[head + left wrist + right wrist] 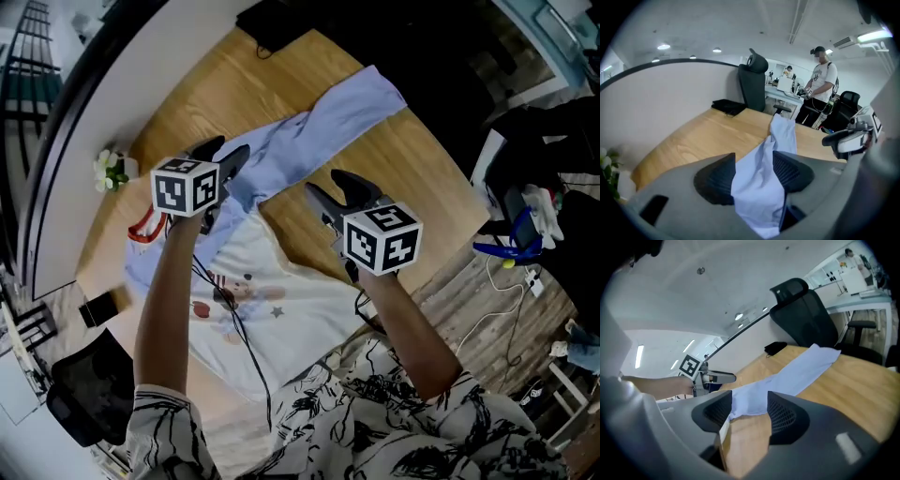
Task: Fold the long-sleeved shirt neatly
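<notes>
Head view, shirt: the long-sleeved shirt (272,309) lies on the bench (197,94). Its white printed body is behind both pairs of fingers, and one pale blue sleeve (328,122) runs out ahead of them toward the far corner.
Head view, grippers: the left gripper (228,157) stands over the sleeve's near end. The right gripper (330,192) is just to its right, over bare wood beside the sleeve's edge.
Head view, only here: small white flowers (110,169) stand left of the left fingers near the bench's rim. A black cable (234,319) trails across the shirt body.
Left gripper view, fingers: they are spread, and the sleeve (783,136) lies bunched and loose in the gap of the left gripper (752,173) — its cuff lies farther ahead on the wood.
Left gripper view, beyond: a black pouch (729,107) sits at the far edge, with an office chair (752,84) behind it and a person (820,89) standing well off. The right gripper (855,136) shows to the right.
Right gripper view, fingers: those of the right gripper (750,411) are spread and pinch nothing. The sleeve (797,373) crosses just ahead of the gap, with bare bench (843,385) beneath.
Right gripper view, around: the left gripper (717,377) is to the left — the chair (806,315) stands past the far edge.
Room: open wood lies right of the sleeve as far as the bench's edge. A curved partition (103,94) closes off the left side.
</notes>
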{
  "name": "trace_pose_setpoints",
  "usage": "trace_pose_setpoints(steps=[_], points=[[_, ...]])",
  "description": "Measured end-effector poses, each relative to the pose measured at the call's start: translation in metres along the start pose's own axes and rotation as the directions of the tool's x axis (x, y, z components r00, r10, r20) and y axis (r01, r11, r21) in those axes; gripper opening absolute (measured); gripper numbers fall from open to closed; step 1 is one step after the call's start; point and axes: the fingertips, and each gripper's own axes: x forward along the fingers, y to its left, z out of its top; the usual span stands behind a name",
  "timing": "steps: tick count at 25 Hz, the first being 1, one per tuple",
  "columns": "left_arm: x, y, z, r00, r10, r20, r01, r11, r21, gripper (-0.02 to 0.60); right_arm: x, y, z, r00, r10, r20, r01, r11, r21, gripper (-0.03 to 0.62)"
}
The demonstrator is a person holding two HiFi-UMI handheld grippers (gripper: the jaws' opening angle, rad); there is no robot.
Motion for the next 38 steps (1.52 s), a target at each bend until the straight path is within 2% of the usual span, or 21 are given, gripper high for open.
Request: trace_pose_setpoints(steps=[3, 8, 10, 13, 15, 17, 22, 25, 28, 30, 33, 35, 38], points=[[0.013, -0.029, 0.041, 0.997, -0.029, 0.074, 0.026, 0.999, 0.038, 0.271, -0.015, -0.03, 0.027, 0.993, -0.092, 0.075, 0.095, 0.995, -0.035, 0.271], [0.051, -0.083, 0.096, 0.987, -0.116, 0.112, 0.104, 0.989, 0.105, 0.307, -0.039, -0.097, 0.063, 0.972, -0.201, 0.126, 0.207, 0.978, -0.036, 0.288], [0.071, -0.098, 0.11, 0.985, -0.136, 0.107, 0.122, 0.984, 0.127, 0.311, -0.045, -0.131, 0.073, 0.959, -0.261, 0.111, 0.268, 0.961, -0.061, 0.288], [0.099, -0.115, 0.118, 0.984, -0.148, 0.095, 0.135, 0.982, 0.135, 0.316, -0.037, -0.176, 0.086, 0.943, -0.328, 0.054, 0.332, 0.924, -0.189, 0.284], [0.111, -0.127, 0.118, 0.983, -0.162, 0.081, 0.149, 0.978, 0.143, 0.316, -0.023, -0.198, 0.097, 0.943, -0.332, 0.015, 0.322, 0.904, -0.282, 0.25], [0.118, -0.135, 0.115, 0.982, -0.177, 0.062, 0.166, 0.973, 0.162, 0.316, -0.005, -0.212, 0.105, 0.951, -0.305, -0.045, 0.272, 0.899, -0.344, 0.244], [0.128, -0.137, 0.107, 0.983, -0.181, 0.02, 0.172, 0.96, 0.223, 0.316, 0.033, -0.226, 0.107, 0.95, -0.247, -0.19, 0.148, 0.894, -0.422, 0.201], [0.133, -0.135, 0.104, 0.983, -0.185, 0.007, 0.178, 0.957, 0.228, 0.316, 0.046, -0.237, 0.102, 0.931, -0.276, -0.236, 0.145, 0.879, -0.455, 0.179], [0.136, -0.134, 0.101, 0.982, -0.187, 0.0, 0.182, 0.954, 0.238, 0.314, 0.049, -0.244, 0.097, 0.919, -0.295, -0.26, 0.15, 0.874, -0.462, 0.123], [0.138, -0.133, 0.1, 0.983, -0.184, -0.014, 0.181, 0.95, 0.254, 0.314, 0.047, -0.241, 0.101, 0.928, -0.287, -0.236, 0.148, 0.868, -0.473, 0.073], [0.145, -0.135, 0.102, 0.98, -0.192, -0.042, 0.196, 0.939, 0.282, 0.314, 0.031, -0.223, 0.114, 0.961, -0.24, -0.135, 0.138, 0.843, -0.521, 0.04], [0.15, -0.135, 0.108, 0.976, -0.209, -0.055, 0.216, 0.929, 0.299, 0.313, 0.018, -0.202, 0.119, 0.983, -0.177, -0.053, 0.115, 0.811, -0.573, 0.038], [0.158, -0.136, 0.125, 0.966, -0.251, -0.055, 0.256, 0.919, 0.3, 0.289, -0.003, -0.18, 0.112, 0.991, -0.132, 0.023, 0.114, 0.746, -0.656, 0.034]])
